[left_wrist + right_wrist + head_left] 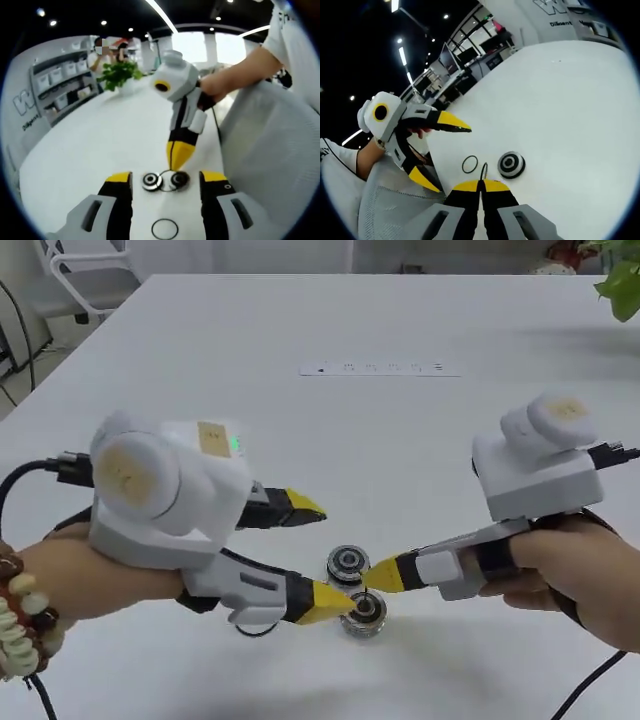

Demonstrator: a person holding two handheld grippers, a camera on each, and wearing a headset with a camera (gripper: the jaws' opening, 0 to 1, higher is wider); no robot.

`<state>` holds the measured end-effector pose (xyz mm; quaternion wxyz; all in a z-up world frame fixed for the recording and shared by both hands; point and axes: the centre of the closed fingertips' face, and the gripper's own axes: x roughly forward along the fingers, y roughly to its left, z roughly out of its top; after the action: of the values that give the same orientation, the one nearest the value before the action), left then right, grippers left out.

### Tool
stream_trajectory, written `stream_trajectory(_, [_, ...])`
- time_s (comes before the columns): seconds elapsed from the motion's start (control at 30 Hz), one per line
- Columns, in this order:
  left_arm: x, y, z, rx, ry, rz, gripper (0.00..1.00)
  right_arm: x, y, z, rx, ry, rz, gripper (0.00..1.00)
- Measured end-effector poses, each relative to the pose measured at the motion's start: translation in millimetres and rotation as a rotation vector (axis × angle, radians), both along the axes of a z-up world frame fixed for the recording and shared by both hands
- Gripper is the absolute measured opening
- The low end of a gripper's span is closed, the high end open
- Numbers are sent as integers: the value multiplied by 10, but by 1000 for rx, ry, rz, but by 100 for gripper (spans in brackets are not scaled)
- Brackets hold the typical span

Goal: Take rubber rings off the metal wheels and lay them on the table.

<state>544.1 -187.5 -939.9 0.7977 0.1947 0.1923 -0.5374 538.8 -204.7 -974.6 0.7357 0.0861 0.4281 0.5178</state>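
Observation:
Two small metal wheels [347, 562] [362, 610] stand side by side on the white table [400, 430]. My right gripper [372, 575] has its yellow tips pinched between them, shut on a thin black rubber ring [483, 171] that rises edge-on from the jaws. One wheel [511, 164] sits just right of those jaws. My left gripper [325, 555] is open, its jaws spread wide on either side of the wheels [151, 181] [177, 180] without touching them. A loose rubber ring [165, 229] lies flat on the table close to me.
The table stretches wide and bare toward the far side, with a row of small printed marks [378, 368] on it. A plant [119, 75] stands at the far edge, and a chair [90, 280] is beyond the far left corner.

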Motion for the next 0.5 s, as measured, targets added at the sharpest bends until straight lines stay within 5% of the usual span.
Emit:
stream_trajectory(0.13, [-38,102,145,-68,36,58,65,38,6,81,27,-12,-15,0])
stream_trajectory(0.3, [-113,310,350,-99,1,112,70,64,43,176,65,-20,-25,0])
stream_trajectory(0.5, [-243,569,385,-99,-4,172,73,68,83,273,102,-33,-27,0])
